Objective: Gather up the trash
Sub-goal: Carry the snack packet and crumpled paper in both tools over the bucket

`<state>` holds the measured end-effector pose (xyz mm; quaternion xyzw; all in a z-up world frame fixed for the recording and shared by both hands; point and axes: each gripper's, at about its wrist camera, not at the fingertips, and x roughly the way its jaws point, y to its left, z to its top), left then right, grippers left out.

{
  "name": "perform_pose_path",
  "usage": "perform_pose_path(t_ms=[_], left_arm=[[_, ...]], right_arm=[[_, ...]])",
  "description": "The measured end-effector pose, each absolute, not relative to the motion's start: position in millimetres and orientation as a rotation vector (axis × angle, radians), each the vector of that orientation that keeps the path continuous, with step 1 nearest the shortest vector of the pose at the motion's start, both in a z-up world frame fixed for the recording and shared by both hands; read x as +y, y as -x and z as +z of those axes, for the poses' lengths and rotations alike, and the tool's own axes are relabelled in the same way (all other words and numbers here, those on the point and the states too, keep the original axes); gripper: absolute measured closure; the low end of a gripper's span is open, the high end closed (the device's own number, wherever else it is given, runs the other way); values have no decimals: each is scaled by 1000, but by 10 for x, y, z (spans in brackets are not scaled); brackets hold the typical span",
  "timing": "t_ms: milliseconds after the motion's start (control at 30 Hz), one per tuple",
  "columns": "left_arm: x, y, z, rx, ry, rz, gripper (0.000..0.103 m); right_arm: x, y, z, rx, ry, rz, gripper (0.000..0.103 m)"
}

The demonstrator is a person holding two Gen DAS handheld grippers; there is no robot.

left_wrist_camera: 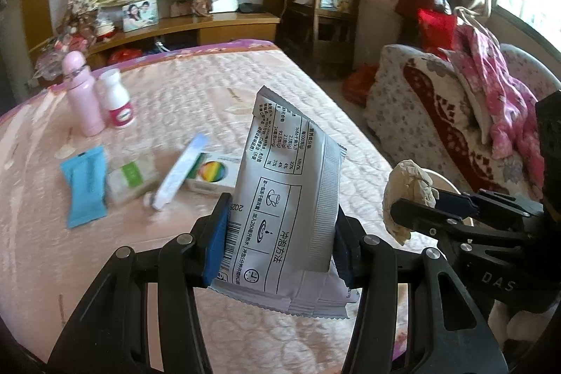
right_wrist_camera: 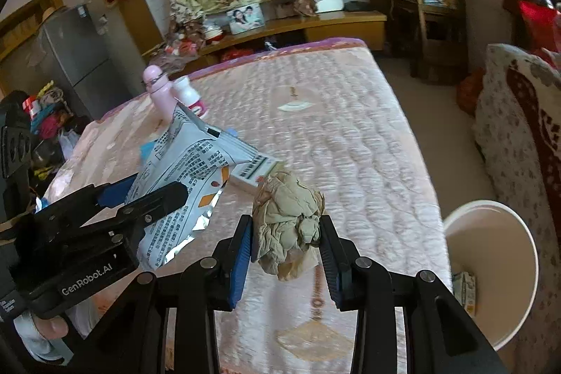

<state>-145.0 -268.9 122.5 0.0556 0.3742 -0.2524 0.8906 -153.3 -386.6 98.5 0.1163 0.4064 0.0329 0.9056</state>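
- Trash is held in both grippers, above the pink bed.
- Left of the left gripper, a blue packet, a small green box and two bottles are left lying on the bed.
- An empty grey sachet is clamped between the left fingers, standing upright.
- A crumpled paper ball is squeezed between the right fingers.
- Right of the right gripper, a white bin is seen beside the bed; one piece seems to be inside already.
- Dropping of both pieces is judged to remain.
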Motion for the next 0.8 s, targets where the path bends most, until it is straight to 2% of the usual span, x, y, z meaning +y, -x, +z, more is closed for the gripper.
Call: perform_pose_path(t_ms=[800], left_arm=[[-3834,1711,1077,818,-190,-700,54]], right_arm=[[-4884,1999,813,860,-321,-122,66]])
